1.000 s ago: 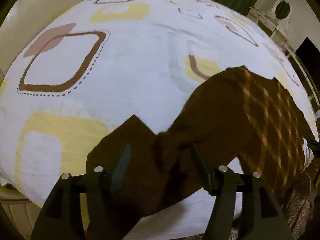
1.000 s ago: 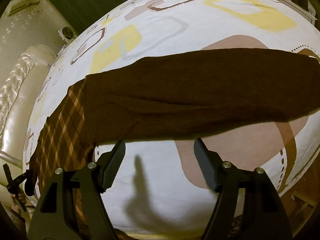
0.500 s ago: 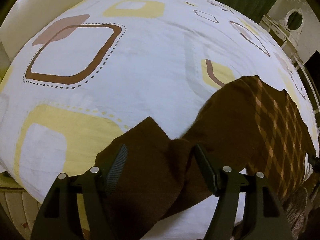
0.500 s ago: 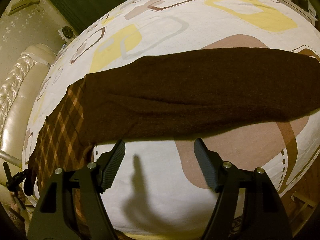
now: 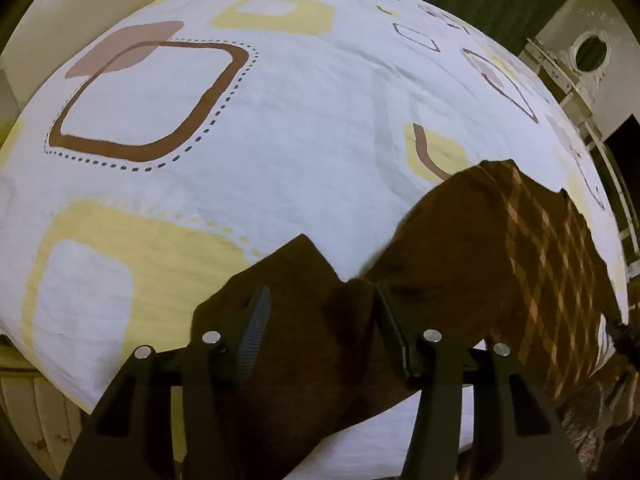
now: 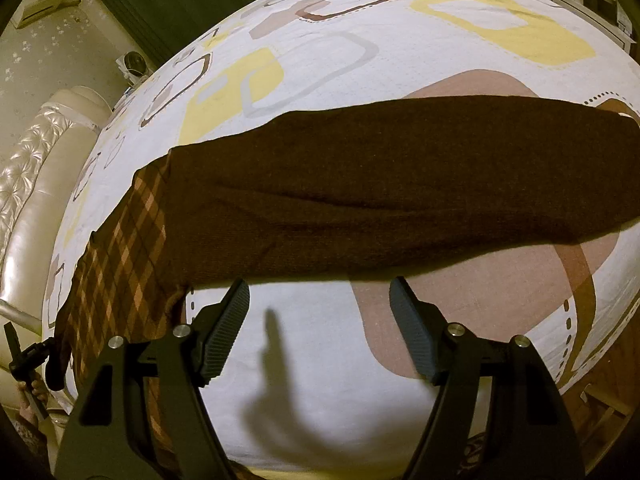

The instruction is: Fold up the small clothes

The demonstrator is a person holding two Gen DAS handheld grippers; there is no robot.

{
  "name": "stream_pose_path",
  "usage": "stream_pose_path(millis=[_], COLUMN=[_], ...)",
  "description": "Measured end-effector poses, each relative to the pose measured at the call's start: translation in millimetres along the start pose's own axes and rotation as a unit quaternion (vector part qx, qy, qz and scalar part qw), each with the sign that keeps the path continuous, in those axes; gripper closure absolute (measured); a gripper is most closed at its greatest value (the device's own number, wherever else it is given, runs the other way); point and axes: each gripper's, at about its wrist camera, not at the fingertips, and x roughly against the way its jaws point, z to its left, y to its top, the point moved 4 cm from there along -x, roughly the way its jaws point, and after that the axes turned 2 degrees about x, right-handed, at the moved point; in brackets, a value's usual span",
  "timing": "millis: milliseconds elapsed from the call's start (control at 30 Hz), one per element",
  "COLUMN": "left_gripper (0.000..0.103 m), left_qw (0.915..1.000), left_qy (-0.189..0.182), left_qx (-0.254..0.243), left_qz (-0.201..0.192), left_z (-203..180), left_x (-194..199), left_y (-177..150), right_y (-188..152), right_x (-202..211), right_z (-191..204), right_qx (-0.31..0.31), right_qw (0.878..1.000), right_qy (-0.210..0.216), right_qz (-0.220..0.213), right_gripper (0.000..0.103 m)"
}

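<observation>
Left gripper point(image 5: 320, 320) jaws closing around brown garment point(image 5: 460, 264) corner since a second ago — grasp starting; right gripper point(image 6: 318, 312) agape, empty.

Left claw point(image 5: 320, 320) closing, right claw point(image 6: 320, 320) agape

A long dark-brown knitted garment point(image 6: 400, 184) with an orange-checked end lies across the white patterned bedsheet point(image 6: 320, 360), just beyond the right gripper point(image 6: 319, 300), whose black ribbed fingers seemingly hover apart, empty.

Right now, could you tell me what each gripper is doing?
Left gripper: closing around the brown garment.
Right gripper: open, holding nothing.
</observation>
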Motion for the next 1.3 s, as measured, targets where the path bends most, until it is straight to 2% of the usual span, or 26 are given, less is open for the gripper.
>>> stream_pose_path(millis=[233,467,500,533,567,600,767,867,1033,1167,1300], left_gripper=[0.05,0.05,0.059,0.076,0.083,0.095,0.097,0.098,0.098,0.098,0.098], left_qw=[0.9999,0.9994,0.9992,0.9991,0.9989,0.999,0.9987,0.9977,0.991,0.9798,0.9636], left_qy=[0.008,0.021,0.024,0.021,0.013,0.002,0.019,0.022,0.036,0.066,0.09], left_qx=[0.006,-0.025,-0.03,-0.036,-0.042,-0.041,-0.044,-0.023,0.046,0.113,0.185], left_qz=[0.0,0.005,0.006,0.01,0.013,0.019,-0.018,-0.059,-0.12,-0.152,-0.17], left_z=[6.5,-4.0,-6.2,-9.0,-11.3,-12.1,-9.3,4.1,50.8,98.1,149.8], left_x=[0.1,-3.7,-5.0,-6.6,-7.8,-8.9,9.4,36.7,89.8,120.0,139.4], left_y=[-0.2,0.5,0.2,-0.5,-1.7,-2.5,-2.0,1.8,4.5,-1.1,-25.1], right_y=[0.2,1.0,1.2,0.9,1.1,0.7,0.5,0.3,0.6,1.4,1.8], right_x=[-0.7,-2.1,-2.1,-1.9,-1.9,-1.9,-1.3,-0.2,1.5,3.3,5.5], right_z=[0.6,2.2,2.0,2.5,2.2,2.7,3.8,4.6,5.0,6.6,12.0], right_qx=[0.002,0.005,0.005,0.005,0.005,0.004,0.004,0.004,0.002,-0.001,0.001], right_qw=[1.0,1.0,1.0,1.0,1.0,1.0,1.0,1.0,1.0,1.0,1.0], right_qy=[-0.001,-0.003,-0.003,-0.003,-0.003,-0.003,-0.003,-0.005,-0.007,-0.006,-0.004], right_qz=[0.0,-0.002,-0.002,-0.002,-0.002,-0.003,-0.006,-0.009,-0.015,-0.018,-0.022], right_gripper=[0.029,0.026,0.026,0.026,0.026,0.026,0.026,0.026,0.026,0.026,0.026])
